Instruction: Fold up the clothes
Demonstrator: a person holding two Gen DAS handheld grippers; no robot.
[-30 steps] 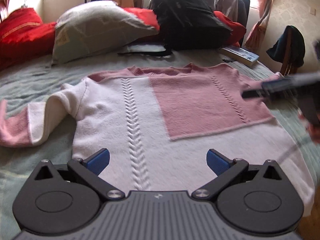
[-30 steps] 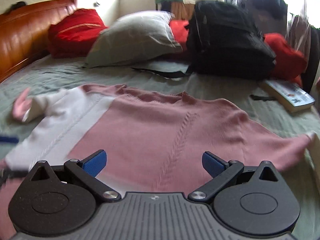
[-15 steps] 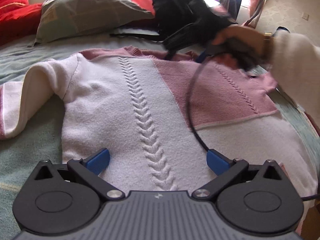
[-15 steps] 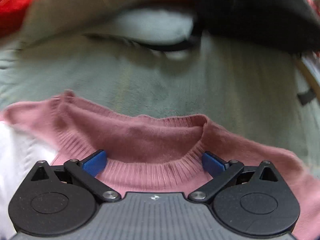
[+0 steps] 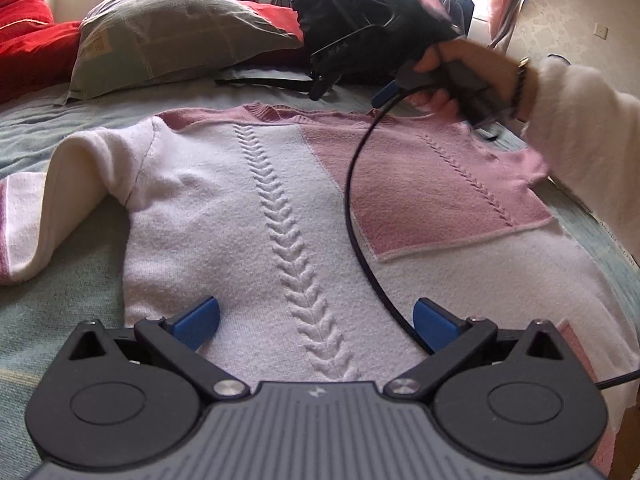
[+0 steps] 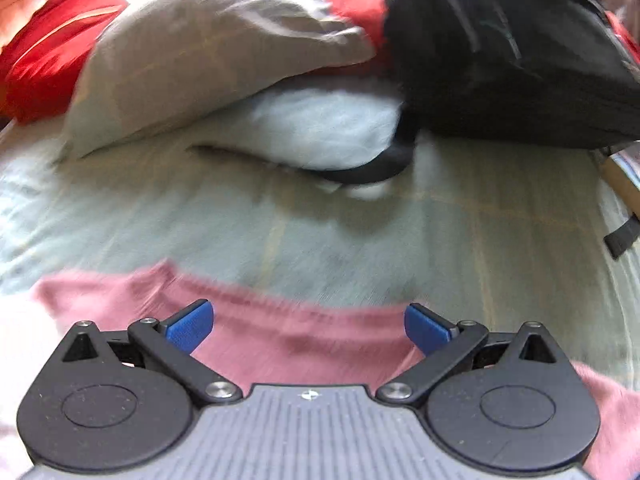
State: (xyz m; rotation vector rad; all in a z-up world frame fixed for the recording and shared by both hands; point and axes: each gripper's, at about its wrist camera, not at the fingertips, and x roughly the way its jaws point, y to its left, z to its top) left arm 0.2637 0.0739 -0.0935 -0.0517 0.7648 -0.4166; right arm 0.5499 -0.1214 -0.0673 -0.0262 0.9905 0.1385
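Observation:
A white and pink knit sweater (image 5: pixel 248 216) lies flat, front up, on the bed, its left sleeve (image 5: pixel 36 216) bent down at the side. My left gripper (image 5: pixel 316 322) is open just above the white lower body, holding nothing. A hand (image 5: pixel 440 76) with a white sleeve holds the right gripper over the pink shoulder near the collar; its black cable (image 5: pixel 352 200) arcs across the sweater. In the right wrist view the right gripper (image 6: pixel 308 326) is open over the pink top edge (image 6: pixel 296 340), with no cloth between its pads. That view is blurred.
At the head of the grey-green bed cover (image 6: pixel 360 232) lie a grey pillow (image 5: pixel 172 32), red pillows (image 5: pixel 28 40) and a black backpack (image 5: pixel 360 4). A book's corner (image 6: pixel 624 172) shows at the right. The bed's right edge runs close beside the sweater.
The right gripper has swung in from the sweater's side to its collar and on past it, so bed cover fills its view. The left gripper has come closer to the sweater's body.

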